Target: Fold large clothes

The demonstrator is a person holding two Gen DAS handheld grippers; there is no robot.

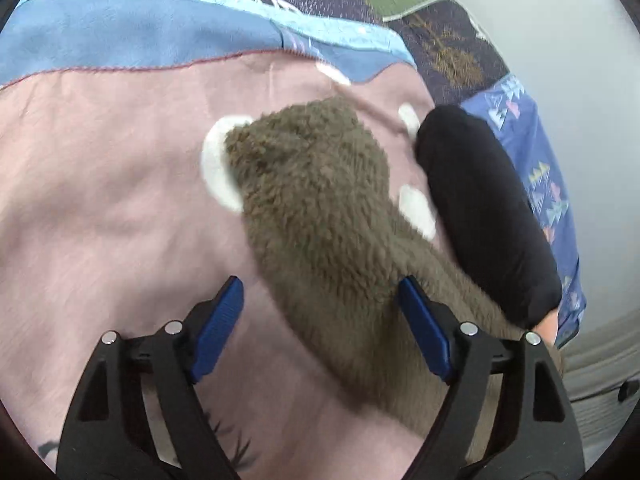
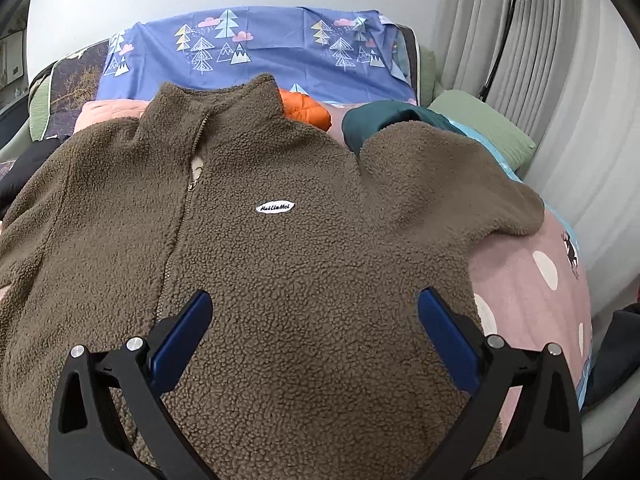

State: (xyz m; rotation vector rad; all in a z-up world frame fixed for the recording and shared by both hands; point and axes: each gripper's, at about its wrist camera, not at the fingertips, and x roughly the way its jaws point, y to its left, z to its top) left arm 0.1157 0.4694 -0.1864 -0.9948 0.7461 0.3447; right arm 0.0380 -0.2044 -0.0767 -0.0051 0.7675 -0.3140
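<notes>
Brown fleece jacket [image 2: 280, 240] spread front-up across most of the right wrist frame, on a pink dotted bedspread [image 2: 532, 292]. Right gripper [image 2: 316, 316] at lower centre above the chest, fingers released, grasping nothing. Left gripper [image 1: 320, 304] at lower centre, fingers spread wide around a jacket sleeve [image 1: 320, 208], not pressing it. Black sleeve [image 1: 484, 212] at right.

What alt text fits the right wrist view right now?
A brown fleece jacket lies front-up and zipped on a pink dotted bedspread, its collar pointing away. The right tongs hang open over its lower front, gripping nothing.
</notes>
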